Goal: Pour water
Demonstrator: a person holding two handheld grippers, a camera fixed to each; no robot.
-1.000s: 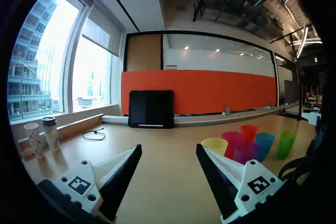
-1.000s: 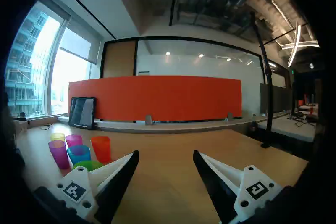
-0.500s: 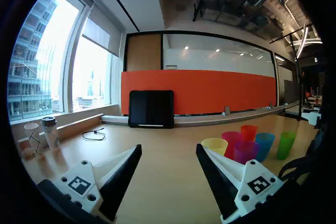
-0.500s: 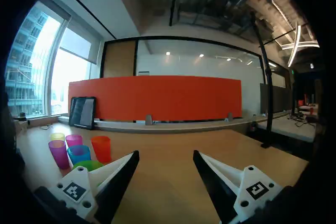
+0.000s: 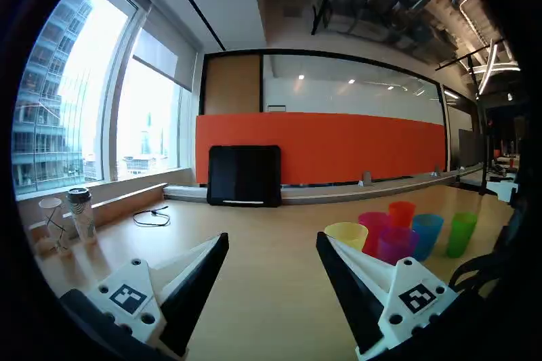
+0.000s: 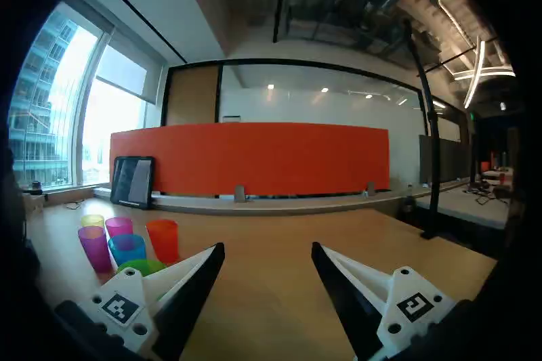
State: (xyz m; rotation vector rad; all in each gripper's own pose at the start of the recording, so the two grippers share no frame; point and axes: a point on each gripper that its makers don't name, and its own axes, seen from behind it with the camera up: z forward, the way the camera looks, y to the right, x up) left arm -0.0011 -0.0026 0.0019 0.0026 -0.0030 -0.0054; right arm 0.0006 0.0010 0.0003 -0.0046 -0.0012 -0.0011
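Several coloured plastic cups stand grouped on the wooden table (image 5: 271, 259). In the left gripper view they sit right of centre: yellow cup (image 5: 345, 233), pink cup (image 5: 372, 225), orange cup (image 5: 401, 213), purple cup (image 5: 396, 242), blue cup (image 5: 427, 229), green cup (image 5: 462, 231). My left gripper (image 5: 272, 242) is open and empty, its right finger just in front of the yellow cup. In the right gripper view the cups stand at lower left: orange cup (image 6: 163, 239), blue cup (image 6: 127, 248), purple cup (image 6: 93, 246), green cup (image 6: 142, 267) behind the left finger. My right gripper (image 6: 267, 251) is open and empty.
A dark tablet (image 5: 244, 175) leans against the orange partition (image 5: 325, 145) at the table's far edge. A lidded coffee cup (image 5: 81, 213) and a clear glass (image 5: 53, 220) stand on the window ledge at left, with a black cable (image 5: 152, 216) nearby.
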